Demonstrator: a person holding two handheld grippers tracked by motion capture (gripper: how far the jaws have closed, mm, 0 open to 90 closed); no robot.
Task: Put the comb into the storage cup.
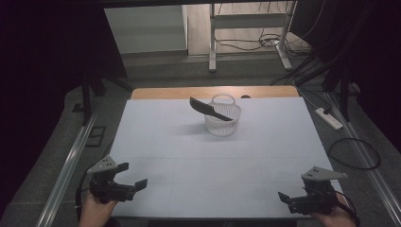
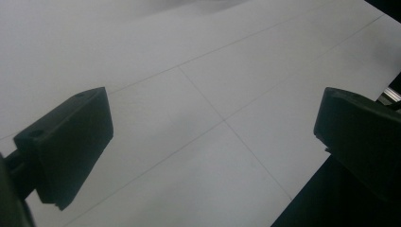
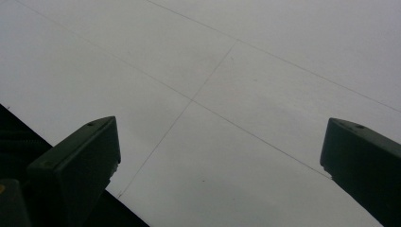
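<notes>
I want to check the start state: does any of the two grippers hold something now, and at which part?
Nothing is held. The left gripper and the right gripper are both open over the bare table.

No legible text, labels, brands, numbers or signs appear on any surface; the table sheet carries only thin grid lines.

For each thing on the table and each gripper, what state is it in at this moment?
Left gripper: open, holding nothing, low at the near left edge of the table.
Right gripper: open, holding nothing, low at the near right edge.
Basket: upright, handle raised, at the far middle.
Black comb: tilted, resting across the basket's rim, one end sticking out to the left.
</notes>
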